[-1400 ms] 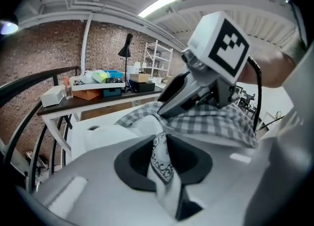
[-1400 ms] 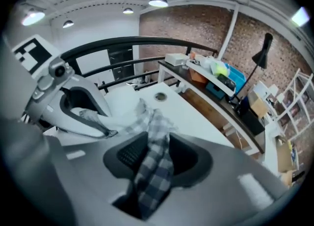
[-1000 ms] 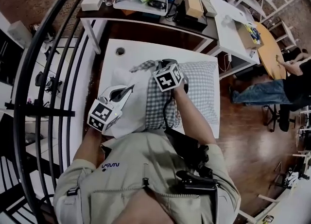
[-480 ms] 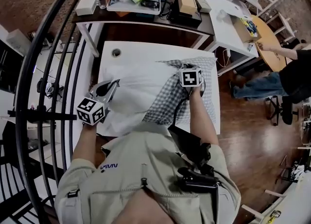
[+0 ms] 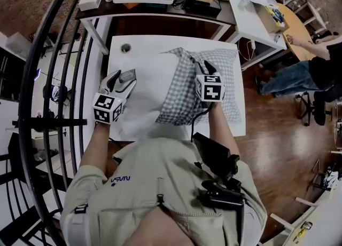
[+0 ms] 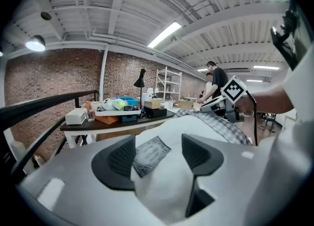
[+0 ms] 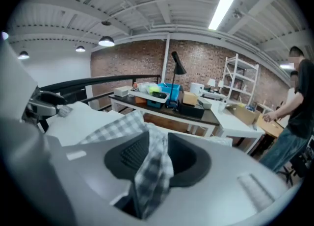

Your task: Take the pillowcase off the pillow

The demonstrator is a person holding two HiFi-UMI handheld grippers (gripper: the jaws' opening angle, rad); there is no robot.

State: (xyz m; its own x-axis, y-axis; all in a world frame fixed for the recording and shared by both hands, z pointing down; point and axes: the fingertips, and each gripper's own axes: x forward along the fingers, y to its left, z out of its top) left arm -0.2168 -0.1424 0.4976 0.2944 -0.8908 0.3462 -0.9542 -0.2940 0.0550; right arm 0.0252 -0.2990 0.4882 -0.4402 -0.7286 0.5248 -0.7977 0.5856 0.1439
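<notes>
A white pillow lies on the white table, and the grey checked pillowcase is bunched along its right side. My left gripper sits at the pillow's left end. Its jaws have just been opening; they stand wide, with white pillow cloth and a grey label bulging between them, unpinched. My right gripper rests on the pillowcase. Its jaws have also just been opening, and a fold of checked cloth hangs loose between the pads of the right gripper.
A dark desk with trays and boxes runs along the table's far side, and a white desk stands at the back right. A black railing curves down the left. A person stands at the right.
The right gripper pulled the checked pillowcase rightward off the pillow, baring more white pillow. The left gripper shifted along the pillow's left end. Both grippers' jaws now stand apart.
</notes>
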